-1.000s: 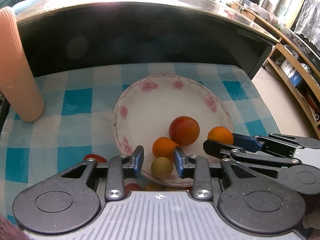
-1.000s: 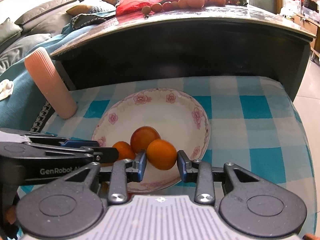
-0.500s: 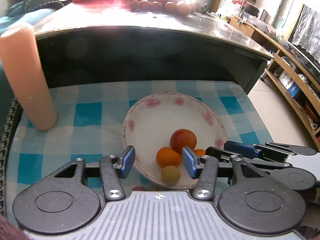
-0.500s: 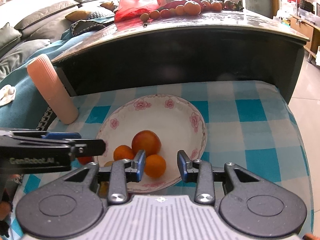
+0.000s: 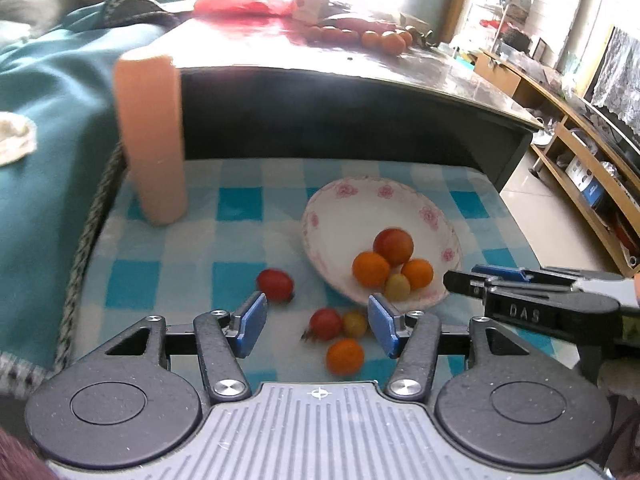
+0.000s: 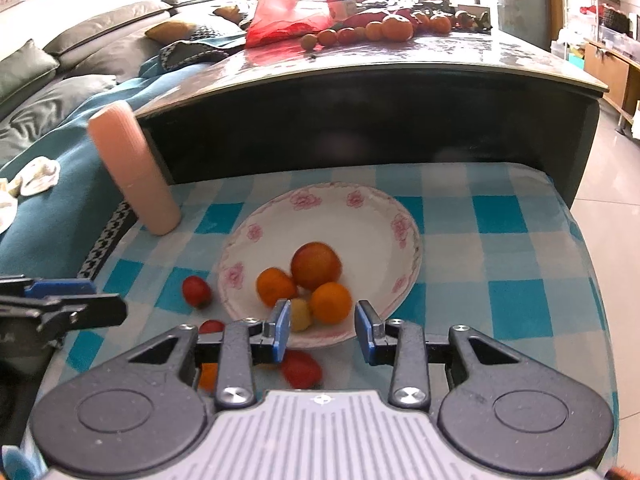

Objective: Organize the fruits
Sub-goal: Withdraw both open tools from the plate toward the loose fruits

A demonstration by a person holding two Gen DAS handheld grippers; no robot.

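A white plate with pink flowers (image 5: 400,204) (image 6: 360,216) lies on the blue checked cloth. It holds a large red fruit (image 5: 393,241) (image 6: 316,265), two oranges (image 5: 371,268) (image 6: 331,302) and a small yellow fruit (image 5: 397,287) (image 6: 300,315). Loose on the cloth lie a red tomato (image 5: 274,284) (image 6: 196,291), another red one (image 5: 325,323), a yellow one (image 5: 355,323) and an orange one (image 5: 345,356). My left gripper (image 5: 318,322) is open above the loose fruits. My right gripper (image 6: 322,330) is open near the plate's front rim, holding nothing.
A ribbed peach cylinder (image 5: 150,136) (image 6: 132,168) stands at the cloth's back left. A dark raised table (image 6: 380,112) behind it carries a red bag (image 6: 288,16) and a row of fruits (image 6: 376,30). A teal sofa is left; wooden shelves (image 5: 580,168) are right.
The right gripper let go of the orange, which now lies in the plate, and drew back. The left gripper opened wider, pulled back and swung left over the loose fruits.
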